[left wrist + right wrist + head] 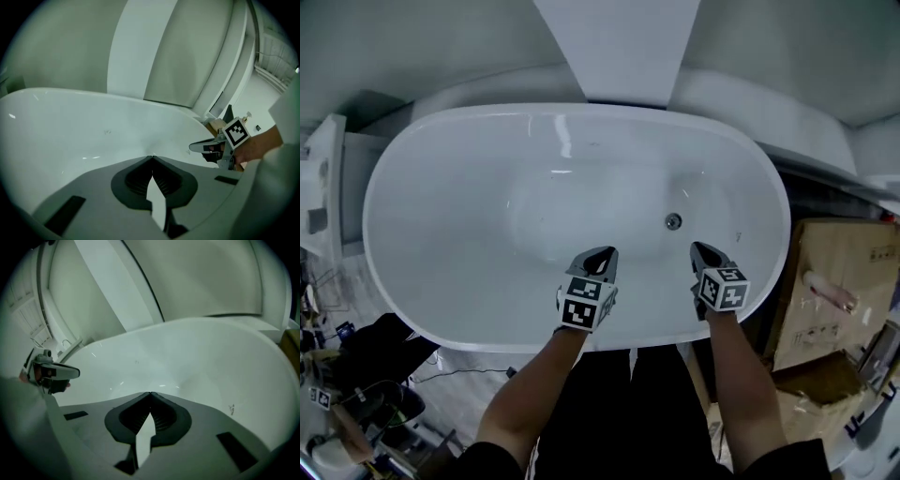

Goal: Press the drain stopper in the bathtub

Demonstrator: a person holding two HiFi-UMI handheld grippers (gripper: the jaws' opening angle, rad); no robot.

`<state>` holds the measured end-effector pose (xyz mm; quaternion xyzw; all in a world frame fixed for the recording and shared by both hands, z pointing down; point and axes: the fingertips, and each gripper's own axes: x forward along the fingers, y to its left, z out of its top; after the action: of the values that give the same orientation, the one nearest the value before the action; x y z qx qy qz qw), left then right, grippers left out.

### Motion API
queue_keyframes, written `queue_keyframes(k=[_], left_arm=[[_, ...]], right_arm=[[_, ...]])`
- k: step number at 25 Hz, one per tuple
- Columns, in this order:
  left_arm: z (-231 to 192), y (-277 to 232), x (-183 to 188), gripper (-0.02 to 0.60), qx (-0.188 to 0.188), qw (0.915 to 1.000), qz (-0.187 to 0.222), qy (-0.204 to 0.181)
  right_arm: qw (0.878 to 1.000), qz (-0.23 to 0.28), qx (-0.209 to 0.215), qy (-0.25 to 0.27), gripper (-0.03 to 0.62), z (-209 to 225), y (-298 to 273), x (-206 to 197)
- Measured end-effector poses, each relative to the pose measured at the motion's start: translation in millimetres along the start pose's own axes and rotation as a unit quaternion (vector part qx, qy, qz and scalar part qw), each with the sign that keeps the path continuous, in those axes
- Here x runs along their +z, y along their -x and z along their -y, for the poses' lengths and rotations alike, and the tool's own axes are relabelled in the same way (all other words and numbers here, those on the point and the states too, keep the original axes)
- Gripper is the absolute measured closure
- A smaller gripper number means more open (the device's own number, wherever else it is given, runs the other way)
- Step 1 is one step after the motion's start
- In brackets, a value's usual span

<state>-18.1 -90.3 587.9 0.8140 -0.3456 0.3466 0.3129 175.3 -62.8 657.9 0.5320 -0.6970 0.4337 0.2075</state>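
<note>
A white oval bathtub [403, 187] fills the head view. Its round metal drain stopper [673, 221] sits on the tub floor, right of centre. My left gripper [598, 257] hovers over the near side of the tub, shut and empty, left of and nearer than the stopper. My right gripper [706, 251] is also shut and empty, just right of and nearer than the stopper. In the left gripper view the tips [152, 156] meet over the tub wall, and the right gripper [206, 146] shows at the right. In the right gripper view the tips [150, 393] meet likewise; the stopper is hidden there.
A white slanted panel [614, 47] rises behind the tub. Cardboard boxes [839, 291] stand to the right of the tub. Dark clutter and cables [366, 375] lie on the floor at lower left. A white fixture [323, 178] stands at the left.
</note>
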Motion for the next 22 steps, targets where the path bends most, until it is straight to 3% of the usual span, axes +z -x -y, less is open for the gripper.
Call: queue_keyframes(k=[4, 10, 16, 22], left_arm=[[34.5, 83.7, 29.3, 0.568, 0.011, 0.9995, 0.030, 0.005], [66.7, 173.3, 87.3, 0.568, 0.025, 0.9935, 0.110, 0.016], [87.0, 253.3, 112.8, 0.568, 0.045, 0.9883, 0.146, -0.003], [119.0, 307.2, 123.3, 0.568, 0.068, 0.9811, 0.181, -0.001]], right_arm=[[0.998, 0.040, 0.040, -0.017, 0.580, -62.1, 84.4, 21.3], [0.993, 0.055, 0.077, 0.065, 0.580, -128.7, 169.5, 61.4], [0.982, 0.121, 0.093, 0.114, 0.580, -163.8, 247.3, 118.5], [0.971, 0.151, 0.125, 0.136, 0.580, -188.5, 311.8, 129.0]])
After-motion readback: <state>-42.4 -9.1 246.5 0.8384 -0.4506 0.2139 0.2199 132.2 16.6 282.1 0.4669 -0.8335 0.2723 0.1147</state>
